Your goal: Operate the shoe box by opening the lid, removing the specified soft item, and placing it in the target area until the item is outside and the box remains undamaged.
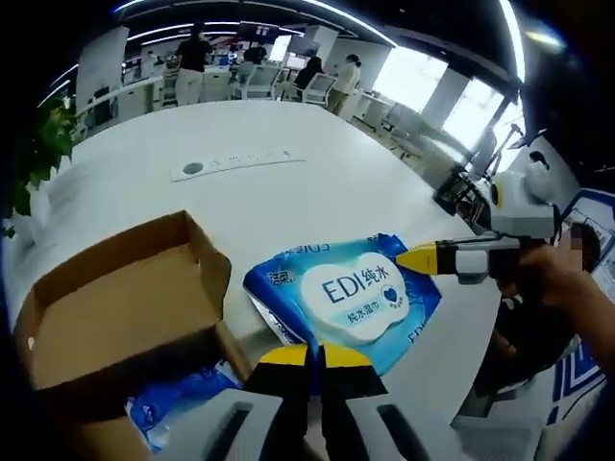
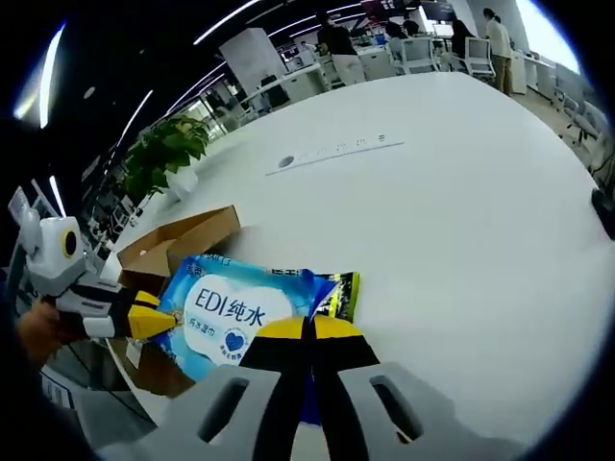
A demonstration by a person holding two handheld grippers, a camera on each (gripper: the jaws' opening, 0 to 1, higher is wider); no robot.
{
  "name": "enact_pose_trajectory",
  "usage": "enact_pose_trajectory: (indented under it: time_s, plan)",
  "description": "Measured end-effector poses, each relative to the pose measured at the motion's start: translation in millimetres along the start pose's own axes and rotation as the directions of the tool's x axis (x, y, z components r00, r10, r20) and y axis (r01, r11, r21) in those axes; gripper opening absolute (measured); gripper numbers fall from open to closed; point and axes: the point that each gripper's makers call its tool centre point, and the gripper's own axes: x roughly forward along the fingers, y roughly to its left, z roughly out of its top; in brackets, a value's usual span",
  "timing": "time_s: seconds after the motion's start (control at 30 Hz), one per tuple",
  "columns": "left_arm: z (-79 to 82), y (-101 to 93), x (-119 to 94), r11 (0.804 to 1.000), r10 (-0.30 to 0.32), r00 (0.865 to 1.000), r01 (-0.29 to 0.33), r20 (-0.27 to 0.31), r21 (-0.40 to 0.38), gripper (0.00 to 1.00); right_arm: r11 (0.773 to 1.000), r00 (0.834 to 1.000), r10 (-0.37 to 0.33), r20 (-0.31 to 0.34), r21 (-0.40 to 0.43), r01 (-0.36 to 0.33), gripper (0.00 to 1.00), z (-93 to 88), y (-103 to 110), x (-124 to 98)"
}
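Left gripper view: our left gripper (image 1: 315, 357) pinches the soft, slippery wipes pack (image 1: 348, 293) at six o'clock. Right gripper (image 2: 309, 331) is clamped on its opposite edge; we judge it light and floppy, best held by the seams

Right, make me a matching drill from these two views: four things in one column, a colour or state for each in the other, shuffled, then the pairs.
Things:
1. wet wipes pack
2. cardboard box
3. potted plant
4. table

Colour or state:
A. white, long strip set in its top
B. green leaves, at the table's edge
C. brown, lid flaps open
D. blue with a white label, held at opposite edges by the left claw and right claw

Pairs: 1-D, 2-C, 3-B, 4-A
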Motion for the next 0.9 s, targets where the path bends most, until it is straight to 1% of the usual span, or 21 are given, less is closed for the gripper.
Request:
enact_pose_trajectory:
  time_s: [0.1, 0.27, 0.33, 0.4, 0.6, 0.7, 0.73, 0.77, 0.8, 0.9]
  plan:
    - [0.2, -0.9, 5, 0.999, 0.014, 1.0, -0.013, -0.025, 0.036, 0.01, 1.0, 1.0, -0.005, -0.01, 0.005, 0.005, 0.0, -1.2, -5, 4]
    - [0.9, 3.5, 14, 0.994, 0.039, 0.997, -0.032, -0.069, 0.101, 0.01, 1.0, 1.0, -0.002, -0.014, 0.007, 0.002, 0.0, -1.7, -10, 10]
    - [-0.9, 6.6, 17, 0.992, 0.046, 0.994, -0.033, -0.1, 0.125, 0.01, 1.0, 1.0, 0.003, -0.013, 0.011, -0.003, 0.0, -1.5, -10, 13]
    - [-2.3, 10.7, 20, 0.986, 0.063, 0.99, -0.041, -0.129, 0.165, 0.01, 1.0, 1.0, 0.006, -0.016, 0.015, -0.006, 0.0, -2.4, -10, 17]
    - [-3.2, 15.9, 26, 0.972, 0.089, 0.981, -0.047, -0.173, 0.232, 0.01, 1.0, 1.0, 0.011, -0.017, 0.009, -0.011, 0.0, -2.8, -11, 28]
    - [-5.5, 16.5, 28, 0.96, 0.103, 0.975, -0.046, -0.196, 0.275, 0.01, 1.0, 1.0, 0.011, -0.023, 0.009, -0.011, 0.0, -4.0, -11, 33]
    - [-6.6, 17.0, 30, 0.951, 0.11, 0.973, -0.044, -0.204, 0.305, 0.01, 1.0, 1.0, 0.009, -0.026, 0.007, -0.009, 0.0, -5.0, -12, 34]
    - [-8.0, 16.6, 31, 0.947, 0.113, 0.971, -0.04, -0.212, 0.319, 0.01, 1.0, 1.0, 0.009, -0.027, 0.007, -0.009, 0.0, -5.4, -12, 34]
    - [-8.9, 16.9, 33, 0.935, 0.119, 0.968, -0.035, -0.219, 0.354, 0.01, 1.0, 1.0, 0.007, -0.028, 0.005, -0.006, 0.0, -5.9, -13, 34]
    - [-10.8, 16.6, 36, 0.928, 0.126, 0.965, -0.033, -0.228, 0.372, 0.02, 1.0, 1.0, 0.005, -0.025, 0.01, -0.005, 0.0, -6.2, -14, 35]
